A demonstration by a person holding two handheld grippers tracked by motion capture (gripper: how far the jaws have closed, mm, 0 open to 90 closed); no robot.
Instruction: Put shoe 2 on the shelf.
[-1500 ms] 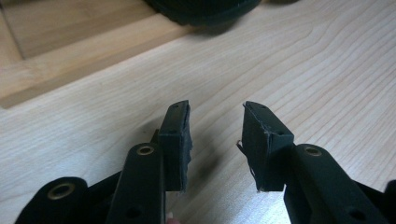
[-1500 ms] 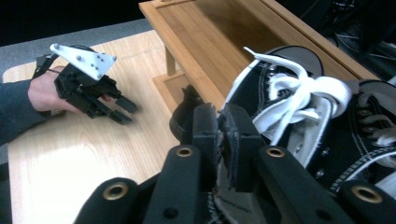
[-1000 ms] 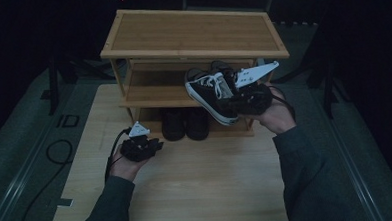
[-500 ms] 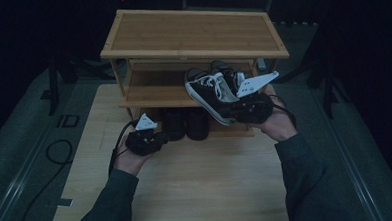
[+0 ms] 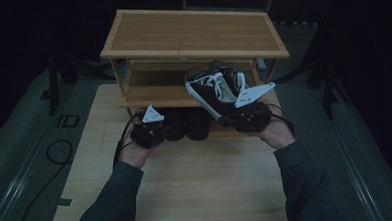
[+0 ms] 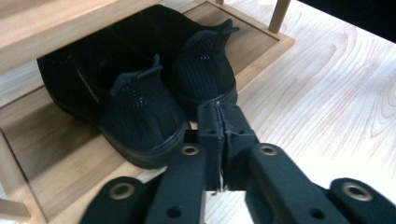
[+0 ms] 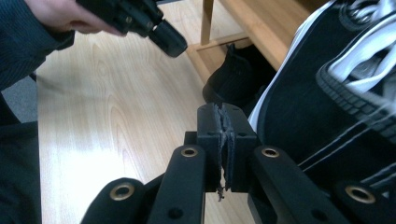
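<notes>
A pair of black shoes (image 5: 187, 123) stands on the bottom shelf of a wooden shoe rack (image 5: 190, 33), heels outward (image 6: 140, 112). My left gripper (image 5: 164, 128) sits just in front of those heels. Its jaws have just been closing and now meet with nothing between them (image 6: 225, 116). A black-and-white sneaker (image 5: 208, 92) lies slanted on the middle shelf, its heel past the front edge, with its mate (image 5: 231, 79) behind it. My right gripper (image 5: 232, 120) is shut beside that sneaker's black side (image 7: 327, 93), and its pads (image 7: 225, 116) hold nothing.
The rack stands at the far end of a light wooden board (image 5: 187, 181). Dark floor with a cable (image 5: 55, 151) lies to the left. The left hand and its gripper (image 7: 159, 32) show at the top of the right gripper view.
My left gripper has moved up toward the black shoes on the bottom shelf. My right gripper has come down and back from the sneaker, which stays put.
</notes>
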